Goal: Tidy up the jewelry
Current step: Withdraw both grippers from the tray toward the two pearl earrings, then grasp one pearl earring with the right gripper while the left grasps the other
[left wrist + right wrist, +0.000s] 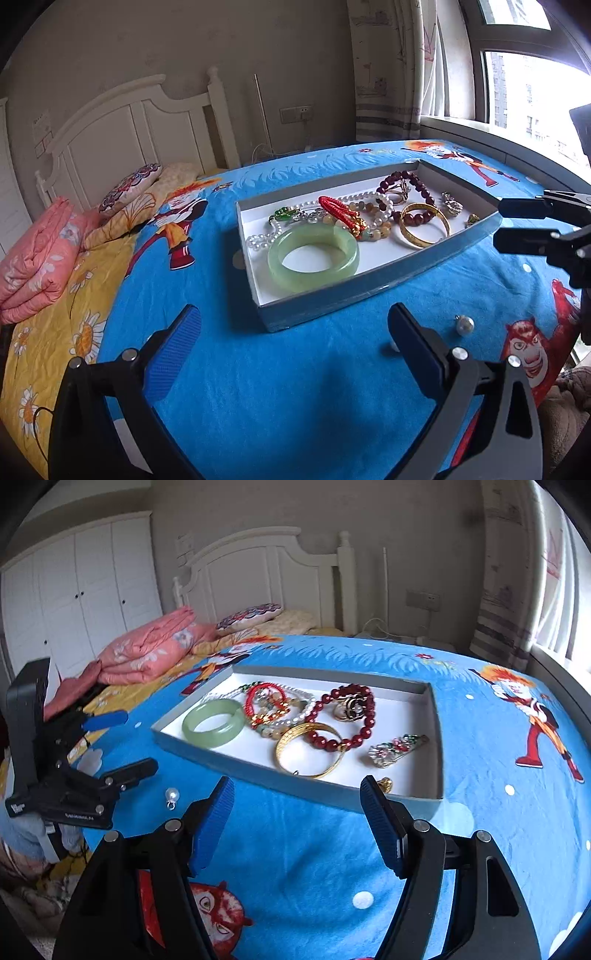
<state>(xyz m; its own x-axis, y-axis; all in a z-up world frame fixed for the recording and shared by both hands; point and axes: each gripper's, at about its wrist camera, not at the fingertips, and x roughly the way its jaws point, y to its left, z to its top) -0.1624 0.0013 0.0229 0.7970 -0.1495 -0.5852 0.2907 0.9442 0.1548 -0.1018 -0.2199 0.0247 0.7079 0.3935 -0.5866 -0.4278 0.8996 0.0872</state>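
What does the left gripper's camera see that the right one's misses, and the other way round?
Only the left camera shows the window and a second pearl peeking from behind its own finger. Only the right camera shows the white wardrobe. Both show the tray of jewelry with the green bangle, the loose pearl on the blue blanket, and each other's open gripper.

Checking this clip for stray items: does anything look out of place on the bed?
Yes. One pearl earring lies loose on the blue blanket, outside the tray that holds the rest of the jewelry. A second small bead seems to peek from behind the left tool; too hidden to confirm.
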